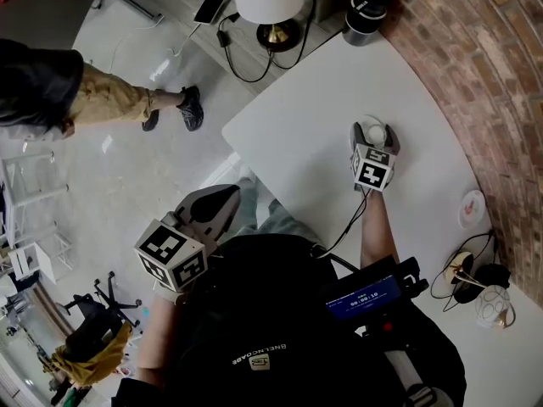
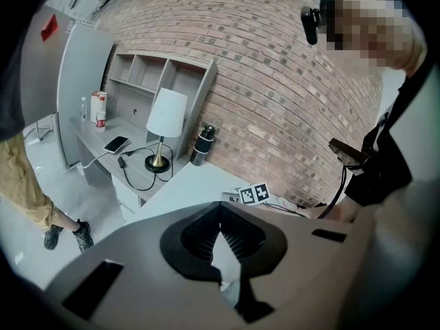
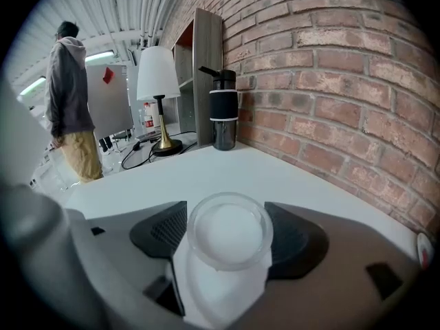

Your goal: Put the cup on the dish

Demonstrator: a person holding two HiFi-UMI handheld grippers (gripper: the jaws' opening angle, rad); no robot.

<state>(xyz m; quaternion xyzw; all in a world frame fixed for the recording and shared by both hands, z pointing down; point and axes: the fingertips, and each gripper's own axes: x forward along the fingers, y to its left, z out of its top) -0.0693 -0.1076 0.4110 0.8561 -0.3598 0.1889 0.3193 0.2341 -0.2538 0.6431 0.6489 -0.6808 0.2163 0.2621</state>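
1. Grey-shelled left hand-held gripper hangs off the near edge of the white surface, at about 8 o'clock from everything that matters. Its jaws are together at the tips with nothing between them. It is well apart from the task's things.
2. The right hand-held gripper rests on the surface and points toward 12 o'clock in the head view. Its jaws stand wide apart.
3. A small translucent white plastic cup stands upright between those jaws, mouth up, base on the surface. The black pads flank it closely on both sides. From the right gripper view they do not seem to be squeezing it, so I judge it unheld.
4. The small round white dish with a pink mark lies at about 4 o'clock from the cup, well apart from it. It sits near the surface's right edge, just beside the red brick wall.
5. The coming move likely turns on that 4 o'clock bearing. The right hand is far nearer both things, so it would need to close on the cup, then carry it upright rightward and back toward the person, to the dish.
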